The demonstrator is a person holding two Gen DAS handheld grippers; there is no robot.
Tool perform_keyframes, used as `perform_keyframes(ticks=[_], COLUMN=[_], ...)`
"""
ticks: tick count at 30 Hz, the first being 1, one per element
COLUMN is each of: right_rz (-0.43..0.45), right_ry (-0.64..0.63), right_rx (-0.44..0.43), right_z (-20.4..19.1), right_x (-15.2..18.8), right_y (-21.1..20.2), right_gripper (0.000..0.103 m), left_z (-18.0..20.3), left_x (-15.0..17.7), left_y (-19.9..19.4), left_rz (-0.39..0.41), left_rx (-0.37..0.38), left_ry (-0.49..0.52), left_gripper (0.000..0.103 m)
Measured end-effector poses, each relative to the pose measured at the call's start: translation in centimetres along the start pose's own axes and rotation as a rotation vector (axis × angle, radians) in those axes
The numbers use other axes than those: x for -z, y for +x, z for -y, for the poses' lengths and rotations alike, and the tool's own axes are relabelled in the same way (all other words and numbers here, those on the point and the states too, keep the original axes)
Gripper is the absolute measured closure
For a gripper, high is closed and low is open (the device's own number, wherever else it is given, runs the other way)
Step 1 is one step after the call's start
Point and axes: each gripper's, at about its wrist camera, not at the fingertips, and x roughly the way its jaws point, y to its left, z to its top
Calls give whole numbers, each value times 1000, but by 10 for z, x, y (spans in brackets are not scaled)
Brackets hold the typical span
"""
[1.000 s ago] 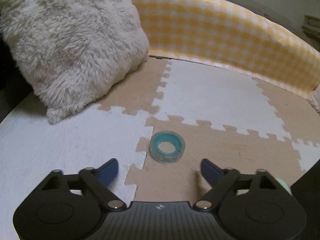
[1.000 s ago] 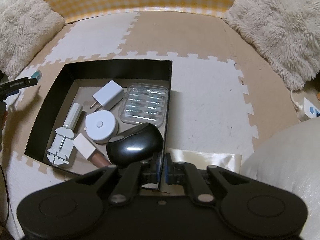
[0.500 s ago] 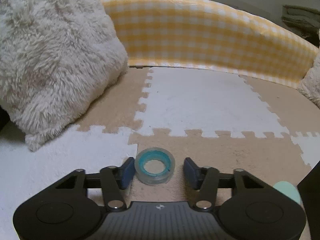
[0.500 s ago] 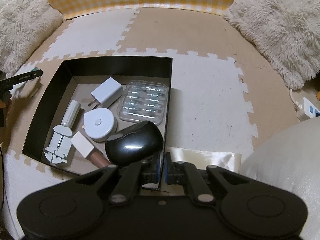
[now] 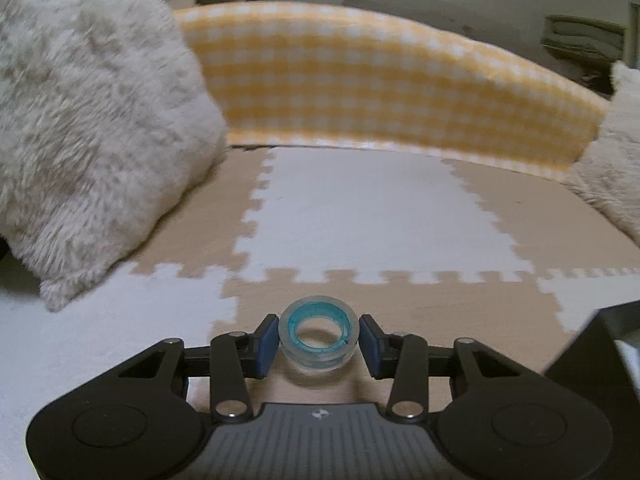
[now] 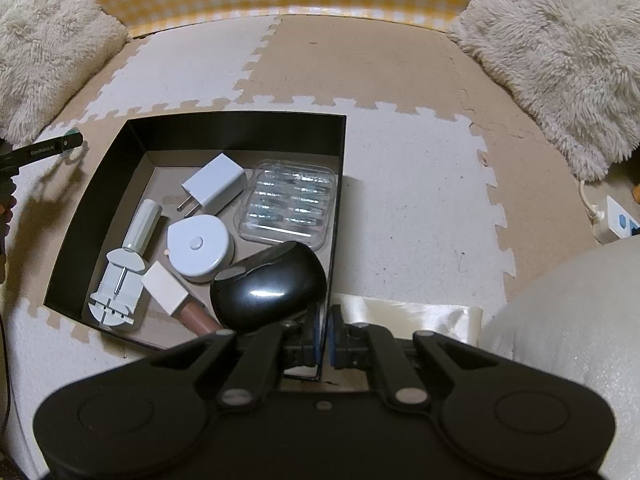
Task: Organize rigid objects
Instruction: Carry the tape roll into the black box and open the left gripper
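A clear tape roll (image 5: 320, 358) with a teal core sits between the blue pads of my left gripper (image 5: 318, 340). The jaws are closing, and both pads touch its sides just above the tan foam mat. In the right wrist view, the left gripper's finger (image 6: 52, 148) shows at the left edge, beside the black box (image 6: 240, 128). My right gripper (image 6: 323, 334) is shut on the box's near right corner wall. The box holds a black mouse (image 6: 268, 284), a white charger (image 6: 214, 184), a clear plastic case (image 6: 290, 204), a round white tape measure (image 6: 198, 246) and a white tool (image 6: 120, 284).
A fluffy cushion (image 5: 80, 120) stands left of the roll, and another (image 6: 560, 52) at the far right. A yellow checked bumper (image 5: 380, 80) closes the back. A white power strip (image 6: 612, 224) and a cream satin strip (image 6: 408, 312) lie right of the box.
My left gripper moved forward around the tape roll and its jaws closed from wide apart onto the roll's sides. The right gripper and the box stayed still.
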Motion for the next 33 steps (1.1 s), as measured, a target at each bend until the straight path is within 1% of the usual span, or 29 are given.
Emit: perform_keyframes(ticks=[5,9,16,21,23,27,33], right_rz=[0,-1,-1,-2,-2,-2,-3], right_ry=[3,11,17,15,14,14,7], right_rx=[-3,-9,-12,-11,-11,-10,-4], right_z=[0,1,2,2,2,2,1], right_x=[0,0,0,0,0,0,0], right_y=[0,0,0,0,0,0,0], right_gripper=[99,99,99,99,99,99,99], left_z=[27,51,94,118,127,140,146], left_x=[-7,-14,-20,-19,-16,-7,-1], left_y=[-23,-41,-69,-80,-81,-77,-67], left_rz=[11,22,36,33,25,6,22], left_rx=[70,147,286,377,398,414,385], left_ry=[35,56,127,179,210,256,292], left_gripper=[59,59,59,59,59,59,59])
